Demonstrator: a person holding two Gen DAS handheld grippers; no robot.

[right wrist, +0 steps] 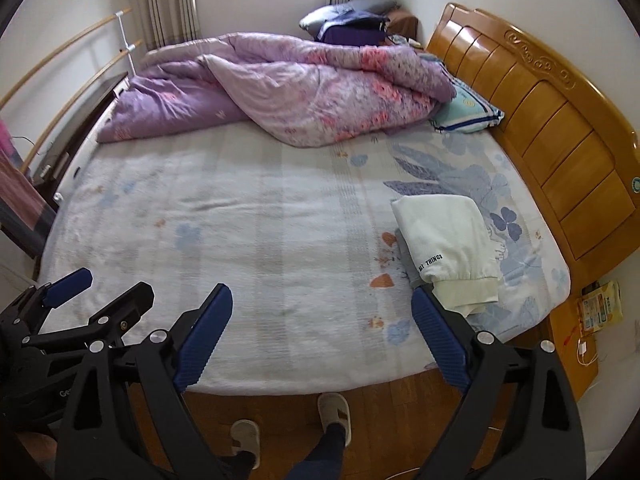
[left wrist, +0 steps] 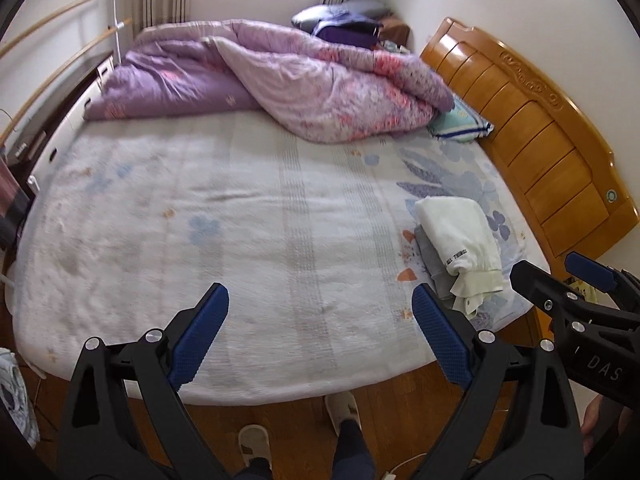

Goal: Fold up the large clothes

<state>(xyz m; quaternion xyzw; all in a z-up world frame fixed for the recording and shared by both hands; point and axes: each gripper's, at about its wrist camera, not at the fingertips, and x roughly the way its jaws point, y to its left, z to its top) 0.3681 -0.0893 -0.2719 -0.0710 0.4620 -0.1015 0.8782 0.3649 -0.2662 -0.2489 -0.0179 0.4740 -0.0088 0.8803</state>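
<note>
A folded white garment (left wrist: 460, 240) (right wrist: 448, 240) with dark lettering lies on a folded grey garment (left wrist: 430, 258) (right wrist: 406, 258) at the right near part of the bed (left wrist: 240, 220) (right wrist: 260, 220). My left gripper (left wrist: 320, 304) is open and empty, held above the bed's near edge. My right gripper (right wrist: 322, 304) is open and empty, also above the near edge, left of the stack. Each gripper shows in the other's view: the right one at the right edge (left wrist: 560, 276), the left one at the left edge (right wrist: 108, 284).
A crumpled purple floral quilt (left wrist: 280, 80) (right wrist: 288, 84) fills the far side of the bed. A pillow (left wrist: 460, 122) lies by the wooden headboard (left wrist: 532, 128) (right wrist: 560, 120). Dark pillows (right wrist: 348, 16) are in the far corner. A nightstand (right wrist: 572, 340) stands on the right. My slippered feet (right wrist: 334, 412) stand on the wooden floor.
</note>
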